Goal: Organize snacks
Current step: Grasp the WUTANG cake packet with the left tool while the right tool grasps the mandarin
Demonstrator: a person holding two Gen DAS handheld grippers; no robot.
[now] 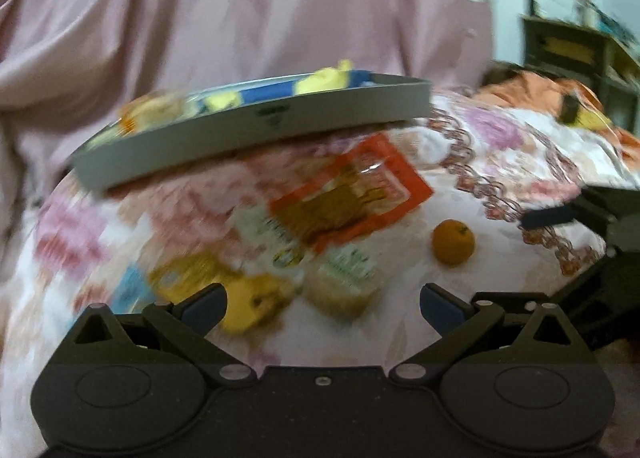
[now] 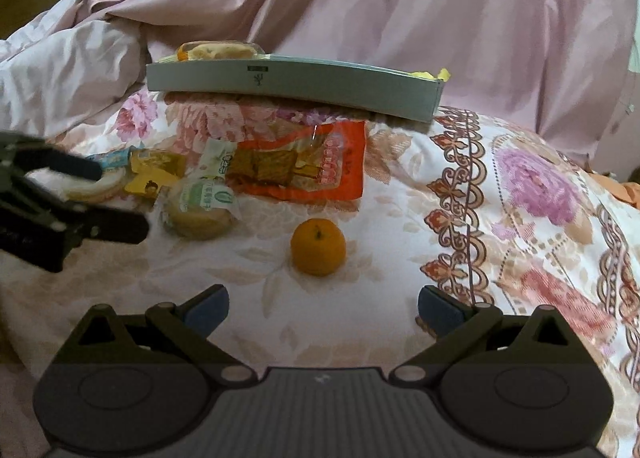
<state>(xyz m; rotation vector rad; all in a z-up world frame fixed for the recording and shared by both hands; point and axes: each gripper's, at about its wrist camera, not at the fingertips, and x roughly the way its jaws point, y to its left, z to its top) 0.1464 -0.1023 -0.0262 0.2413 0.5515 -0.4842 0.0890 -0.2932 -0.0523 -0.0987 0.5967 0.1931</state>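
Snacks partly sorted: few already in grey tray (image 2: pixel 296 88), but orange (image 2: pixel 318 246), red packet (image 2: pixel 340 170), wrapped cakes (image 2: pixel 200 210) loose on bedspread. Left gripper (image 1: pixel 322 298), right gripper (image 2: pixel 323 304) both spread wide, empty.

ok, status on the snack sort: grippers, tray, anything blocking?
Left gripper and right gripper open, empty. Grey shallow tray part-filled on the floral bedspread. Round orange fruit and wrapped snacks loose in front; nothing blocking.
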